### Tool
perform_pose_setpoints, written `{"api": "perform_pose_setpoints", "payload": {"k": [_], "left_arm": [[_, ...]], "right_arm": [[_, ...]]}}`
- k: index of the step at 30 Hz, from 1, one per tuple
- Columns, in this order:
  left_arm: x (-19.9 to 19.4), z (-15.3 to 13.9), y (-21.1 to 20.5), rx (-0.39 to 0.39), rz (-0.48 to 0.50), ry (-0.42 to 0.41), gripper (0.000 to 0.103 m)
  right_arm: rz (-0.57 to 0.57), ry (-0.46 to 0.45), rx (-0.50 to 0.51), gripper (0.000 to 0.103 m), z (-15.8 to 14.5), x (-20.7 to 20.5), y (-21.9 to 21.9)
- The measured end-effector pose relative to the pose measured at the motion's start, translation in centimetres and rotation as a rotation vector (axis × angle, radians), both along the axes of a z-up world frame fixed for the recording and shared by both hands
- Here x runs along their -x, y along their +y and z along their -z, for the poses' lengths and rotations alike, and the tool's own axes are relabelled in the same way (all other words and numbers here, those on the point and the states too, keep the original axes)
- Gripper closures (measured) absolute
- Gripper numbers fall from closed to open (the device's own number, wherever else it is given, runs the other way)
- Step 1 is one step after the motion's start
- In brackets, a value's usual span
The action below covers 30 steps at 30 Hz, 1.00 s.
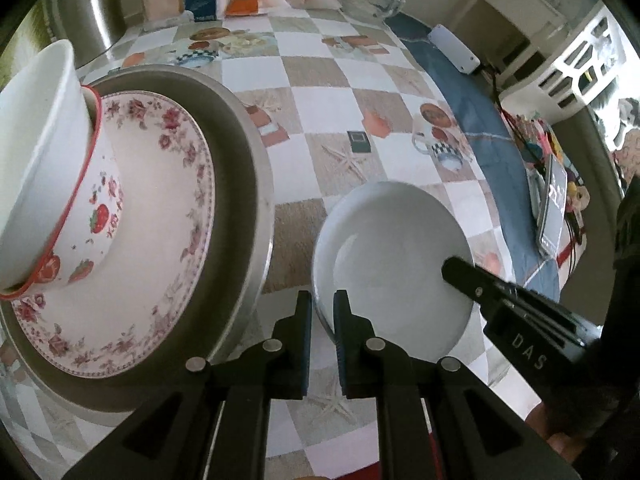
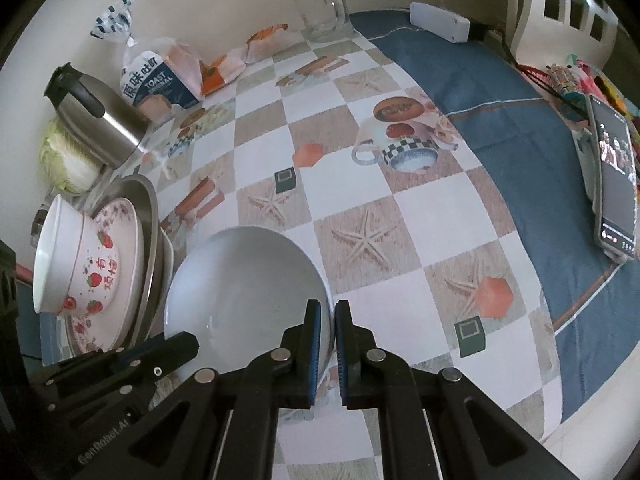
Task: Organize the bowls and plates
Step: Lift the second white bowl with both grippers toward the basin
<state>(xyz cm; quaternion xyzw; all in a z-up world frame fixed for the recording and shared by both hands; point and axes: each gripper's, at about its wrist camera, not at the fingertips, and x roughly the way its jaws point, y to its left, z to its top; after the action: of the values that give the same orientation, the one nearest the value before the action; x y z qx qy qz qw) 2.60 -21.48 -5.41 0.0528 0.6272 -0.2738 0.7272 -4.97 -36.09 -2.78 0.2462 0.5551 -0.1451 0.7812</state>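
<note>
White plate point(image 2: 244, 280), pinched by both grippers, sits beside stacked metal tray point(image 1: 240, 184).

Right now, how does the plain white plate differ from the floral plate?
The white plate is plain; the floral plate has a pink rose border. Both grippers, left and right, pinch the white plate's rim; the floral plate lies in a metal pan, carrying a strawberry bowl. Both are round.
</note>
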Motion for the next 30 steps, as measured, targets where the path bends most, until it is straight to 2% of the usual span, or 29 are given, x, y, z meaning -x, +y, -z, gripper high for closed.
{"api": "perform_pose_setpoints", "payload": {"k": [7, 11, 20, 30], "left_arm": [[-0.4, 0.2, -0.2, 0.006, 0.002, -0.023, 0.095], [-0.3, -0.4, -0.4, -0.007, 0.019, -0.067, 0.095], [-0.3, -1.5, -0.3, 0.004, 0.024, -0.102, 0.095], [0.0, -5.6, 0.1, 0.044, 0.032, -0.213, 0.095]], "right_arm": [[-0.002, 0.003, -0.018, 0.095, 0.6, -0.1, -0.1], [-0.011, -0.015, -0.008, 0.095, 0.0, 0.0, 0.0], [-0.024, -0.038, -0.005, 0.095, -0.7, 0.0, 0.2], [-0.018, -0.124, 0.03, 0.094, -4.0, 0.0, 0.3]]}}
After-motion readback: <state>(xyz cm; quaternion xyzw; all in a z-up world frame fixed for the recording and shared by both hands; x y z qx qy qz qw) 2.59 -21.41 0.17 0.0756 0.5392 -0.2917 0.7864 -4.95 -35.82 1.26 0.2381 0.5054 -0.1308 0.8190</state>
